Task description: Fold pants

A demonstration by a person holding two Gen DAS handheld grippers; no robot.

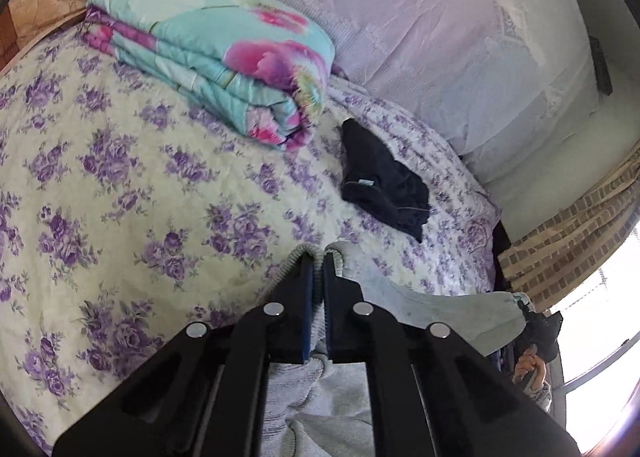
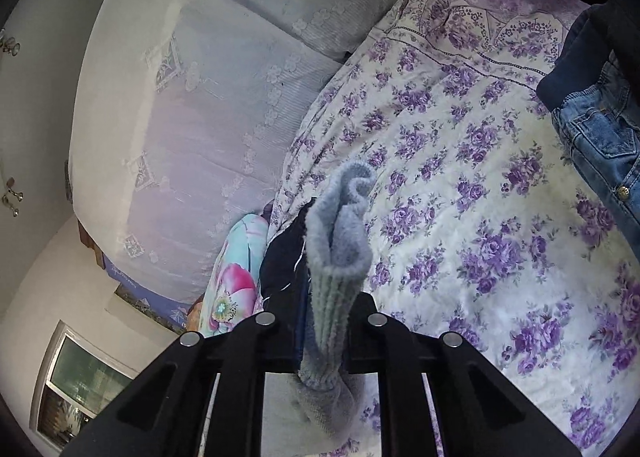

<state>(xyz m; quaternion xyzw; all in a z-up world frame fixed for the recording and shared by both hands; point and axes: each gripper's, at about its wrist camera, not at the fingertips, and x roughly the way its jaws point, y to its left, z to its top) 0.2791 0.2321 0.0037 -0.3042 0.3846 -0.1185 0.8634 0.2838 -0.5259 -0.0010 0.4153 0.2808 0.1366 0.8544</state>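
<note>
Between both grippers (image 1: 318, 257), grey ribbed pants (image 2: 340, 233)

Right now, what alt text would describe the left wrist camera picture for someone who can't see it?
The black left gripper is shut on the ribbed edge of light grey knit pants above a purple-flowered bedspread. Behind lie a folded turquoise floral quilt and a crumpled dark navy garment.

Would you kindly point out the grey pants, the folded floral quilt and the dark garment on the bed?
grey pants (image 2: 340, 233): right wrist view, ribbed edge.
folded floral quilt (image 1: 224, 53): left wrist view, top face.
dark garment (image 1: 384, 181): left wrist view, middle.
</note>
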